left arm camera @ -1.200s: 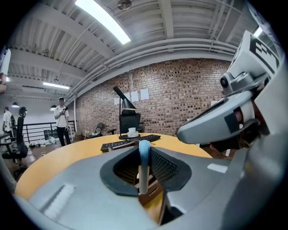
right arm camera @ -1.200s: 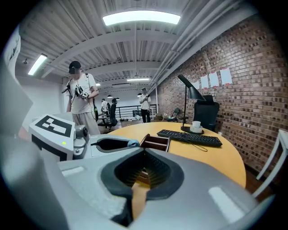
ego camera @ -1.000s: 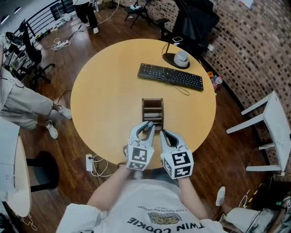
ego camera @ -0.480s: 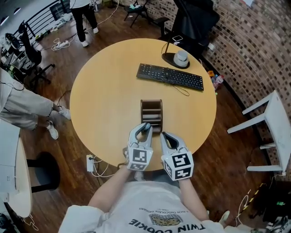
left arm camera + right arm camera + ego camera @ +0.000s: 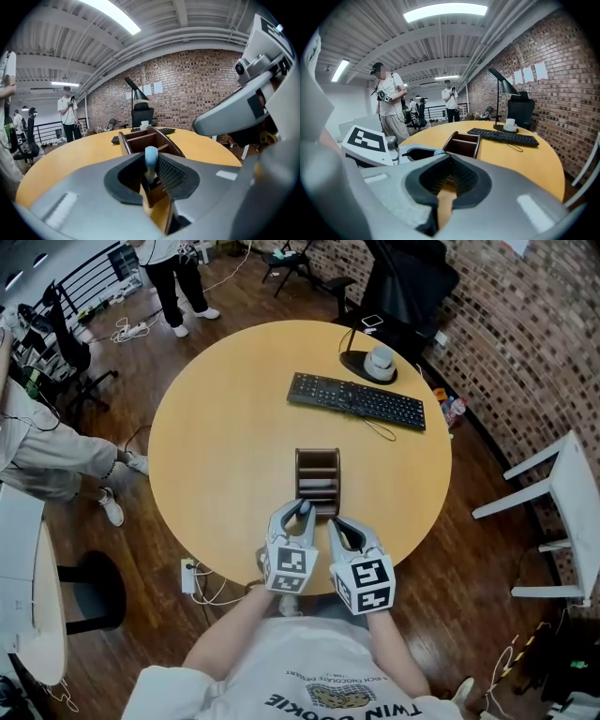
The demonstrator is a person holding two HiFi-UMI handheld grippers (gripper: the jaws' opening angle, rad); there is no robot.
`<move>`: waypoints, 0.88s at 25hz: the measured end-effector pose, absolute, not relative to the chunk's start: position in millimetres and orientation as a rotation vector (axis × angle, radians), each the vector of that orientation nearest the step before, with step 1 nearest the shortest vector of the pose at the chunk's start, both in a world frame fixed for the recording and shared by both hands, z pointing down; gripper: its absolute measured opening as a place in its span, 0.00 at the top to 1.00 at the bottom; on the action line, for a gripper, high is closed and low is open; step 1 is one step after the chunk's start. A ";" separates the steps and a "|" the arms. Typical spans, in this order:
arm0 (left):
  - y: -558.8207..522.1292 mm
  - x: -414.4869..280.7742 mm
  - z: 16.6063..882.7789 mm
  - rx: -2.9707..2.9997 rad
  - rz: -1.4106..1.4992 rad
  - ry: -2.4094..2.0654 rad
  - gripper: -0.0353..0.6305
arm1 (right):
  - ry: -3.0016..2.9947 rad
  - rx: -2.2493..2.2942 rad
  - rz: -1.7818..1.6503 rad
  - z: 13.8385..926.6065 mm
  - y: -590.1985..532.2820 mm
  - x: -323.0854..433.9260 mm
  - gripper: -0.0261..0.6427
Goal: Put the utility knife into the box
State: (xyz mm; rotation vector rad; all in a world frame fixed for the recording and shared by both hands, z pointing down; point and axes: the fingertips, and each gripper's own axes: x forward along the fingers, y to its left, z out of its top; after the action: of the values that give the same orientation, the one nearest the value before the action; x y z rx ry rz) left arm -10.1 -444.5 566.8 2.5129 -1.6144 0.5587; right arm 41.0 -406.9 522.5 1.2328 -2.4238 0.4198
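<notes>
The left gripper is clamped narrowly on the utility knife, which stands upright between the ribbed black pads. Only a slim part of the knife shows: a rounded pale blue end on top and a darker body beneath it. The knife hangs over the round wooden table, just at the near end of the brown compartmented box. The right gripper sits just beside it, its jaws drawn together with nothing between them.
</notes>
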 end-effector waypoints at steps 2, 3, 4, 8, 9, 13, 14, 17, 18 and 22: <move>-444.0 -10.7 567.0 2.509 0.558 -1.605 0.84 | -2.421 1.222 0.424 524.2 -405.5 38.6 0.96; -443.7 -10.5 567.3 2.507 0.560 -1.601 0.84 | -2.420 1.218 0.426 525.1 -404.8 38.2 0.96; -443.4 -10.2 567.5 2.505 0.560 -1.597 0.83 | -2.419 1.215 0.427 525.6 -404.1 37.8 0.96; -441.0 -9.2 567.8 2.499 0.552 -1.573 0.79 | -2.425 1.216 0.422 524.9 -401.9 34.6 0.96; -440.3 -8.8 568.5 2.500 0.555 -1.566 0.78 | -2.427 1.217 0.421 524.9 -401.9 33.9 0.96; -439.0 -8.4 570.4 2.502 0.566 -1.551 0.78 | -2.430 1.219 0.417 524.3 -401.9 31.9 0.96; -438.3 -8.5 569.7 2.502 0.566 -1.548 0.77 | -2.429 1.219 0.417 523.7 -401.1 31.6 0.96; -435.4 -8.7 566.9 2.506 0.564 -1.538 0.74 | -2.428 1.224 0.416 521.9 -398.7 31.2 0.96; -434.6 -8.9 565.8 2.510 0.562 -1.535 0.74 | -2.428 1.226 0.415 521.5 -398.1 30.8 0.96; -427.9 -10.8 561.5 2.534 0.554 -1.524 0.74 | -2.428 1.236 0.408 519.8 -393.3 26.7 0.96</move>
State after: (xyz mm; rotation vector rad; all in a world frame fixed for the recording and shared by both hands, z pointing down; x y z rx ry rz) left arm -10.8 -427.9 561.5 2.5343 -1.5236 0.5539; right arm 26.7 -393.3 519.8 1.2360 -2.4284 0.4083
